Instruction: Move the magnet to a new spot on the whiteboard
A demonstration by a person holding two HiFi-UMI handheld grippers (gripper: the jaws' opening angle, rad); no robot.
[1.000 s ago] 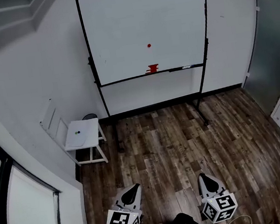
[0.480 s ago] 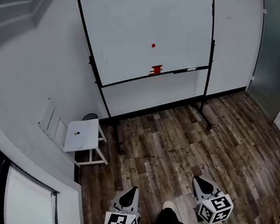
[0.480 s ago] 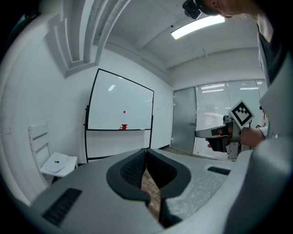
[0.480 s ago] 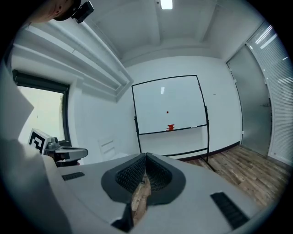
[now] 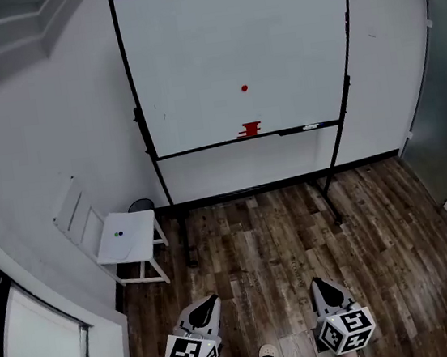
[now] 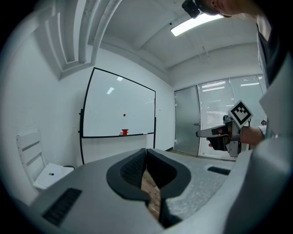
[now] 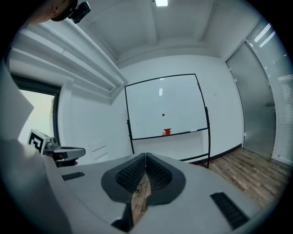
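Observation:
A small red magnet (image 5: 244, 88) sticks near the middle of the whiteboard (image 5: 192, 63) on its black wheeled stand across the room; it also shows as a red dot, the magnet (image 6: 124, 115) in the left gripper view and the magnet (image 7: 163, 114) in the right gripper view. A red eraser (image 5: 249, 130) rests on the board's tray. My left gripper (image 5: 207, 305) and right gripper (image 5: 320, 288) are held low and near me, far from the board. Both are shut with nothing between their jaws.
A white chair (image 5: 125, 235) with two small dots on its seat stands by the left wall, a dark bin (image 5: 140, 205) behind it. A black marker (image 5: 310, 127) lies on the tray. A glass door (image 5: 440, 88) is at the right. Wood floor (image 5: 296, 229) lies between me and the board.
The whiteboard has grown larger and shifted lower in the head view as I step toward it. Both grippers stay shut and low.

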